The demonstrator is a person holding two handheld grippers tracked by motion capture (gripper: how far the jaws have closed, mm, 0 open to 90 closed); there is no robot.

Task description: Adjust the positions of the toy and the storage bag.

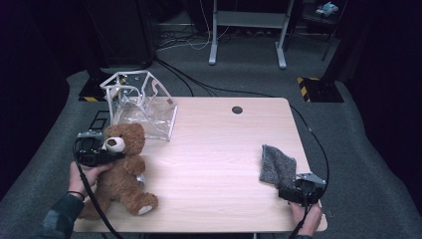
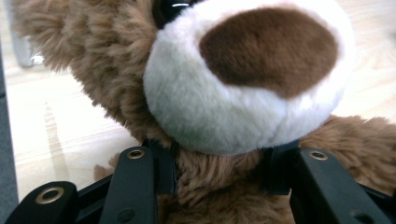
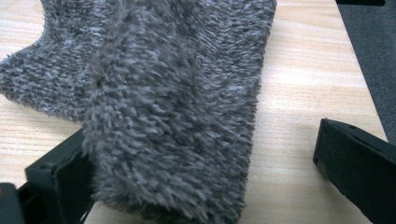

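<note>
A brown teddy bear (image 1: 124, 172) with a white muzzle sits upright at the left of the wooden table (image 1: 219, 149). My left gripper (image 1: 107, 157) reaches in from the left and is shut on the teddy bear at the neck. In the left gripper view both black pads press into the fur under the muzzle (image 2: 243, 70), left gripper (image 2: 222, 169). A grey fuzzy cloth (image 1: 277, 167) lies near the right edge. My right gripper (image 1: 287, 193) rests at its near end, open. In the right gripper view the cloth (image 3: 163, 93) drapes over one jaw while the other stands far off, right gripper (image 3: 201, 154).
A clear plastic bag (image 1: 142, 107) with white edging stands open at the table's back left, just behind the bear. A dark round grommet (image 1: 237, 109) sits near the back edge. Grey carpet, cables and a desk frame (image 1: 214, 45) lie beyond the table.
</note>
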